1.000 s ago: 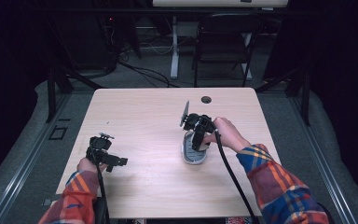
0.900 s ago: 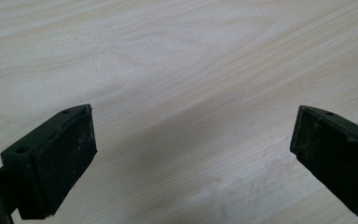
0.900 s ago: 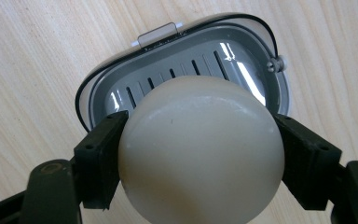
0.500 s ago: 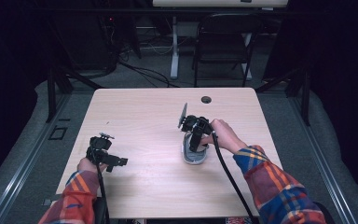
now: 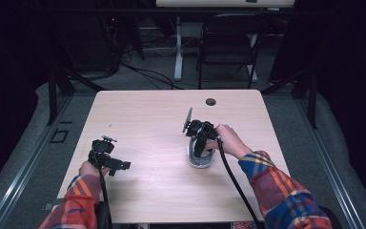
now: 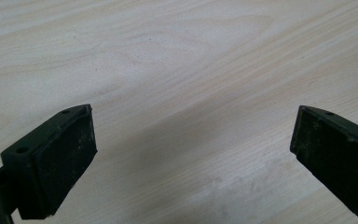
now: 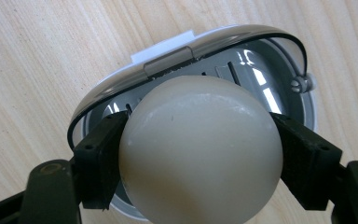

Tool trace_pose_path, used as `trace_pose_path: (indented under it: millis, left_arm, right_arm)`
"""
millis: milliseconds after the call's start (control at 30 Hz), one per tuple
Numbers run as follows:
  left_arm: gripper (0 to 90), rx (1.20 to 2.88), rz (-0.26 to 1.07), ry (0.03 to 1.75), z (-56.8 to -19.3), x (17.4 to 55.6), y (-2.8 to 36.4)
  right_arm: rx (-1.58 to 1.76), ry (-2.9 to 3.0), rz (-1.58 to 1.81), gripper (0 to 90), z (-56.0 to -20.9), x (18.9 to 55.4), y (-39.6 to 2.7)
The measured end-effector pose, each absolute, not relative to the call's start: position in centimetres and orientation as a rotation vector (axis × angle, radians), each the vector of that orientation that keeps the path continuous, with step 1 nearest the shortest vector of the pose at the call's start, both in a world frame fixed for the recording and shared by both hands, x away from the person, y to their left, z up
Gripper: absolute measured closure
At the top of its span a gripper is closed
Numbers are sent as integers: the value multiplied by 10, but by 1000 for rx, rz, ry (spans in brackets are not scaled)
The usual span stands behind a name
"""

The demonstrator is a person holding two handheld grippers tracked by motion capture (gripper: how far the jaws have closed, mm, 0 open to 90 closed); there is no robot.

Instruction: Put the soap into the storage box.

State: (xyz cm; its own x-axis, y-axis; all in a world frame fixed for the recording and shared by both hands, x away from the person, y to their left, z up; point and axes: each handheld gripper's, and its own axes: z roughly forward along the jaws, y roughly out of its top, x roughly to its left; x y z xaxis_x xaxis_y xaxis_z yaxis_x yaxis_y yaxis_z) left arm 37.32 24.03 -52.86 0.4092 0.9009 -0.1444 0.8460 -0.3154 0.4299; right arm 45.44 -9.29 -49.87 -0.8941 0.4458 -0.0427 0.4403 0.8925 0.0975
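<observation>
The right claw (image 5: pixel 201 149) squeezes a smooth cream-white egg (image 7: pixel 200 149) from both sides, right over a round white and grey egg holder with slots (image 7: pixel 261 88), a little right of the middle in the high view. The left claw (image 5: pixel 119 165) is wide open with nothing in it (bare wood under it) near the lower left. The light wooden desk (image 5: pixel 143 119) has lots of free room; a small dark hole (image 5: pixel 211 101) sits by its top edge.
</observation>
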Motion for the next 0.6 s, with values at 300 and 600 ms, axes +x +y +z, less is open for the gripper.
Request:
trace_pose_path:
  millis: [300, 600]
  left_arm:
    - [2, 2237, 164, 1488, -528, 373, 240]
    - [2, 2240, 164, 1487, -529, 373, 240]
  right_arm:
    - [720, 2995, 166, 239, -495, 453, -98]
    - [742, 2981, 207, 242, -488, 449, -111]
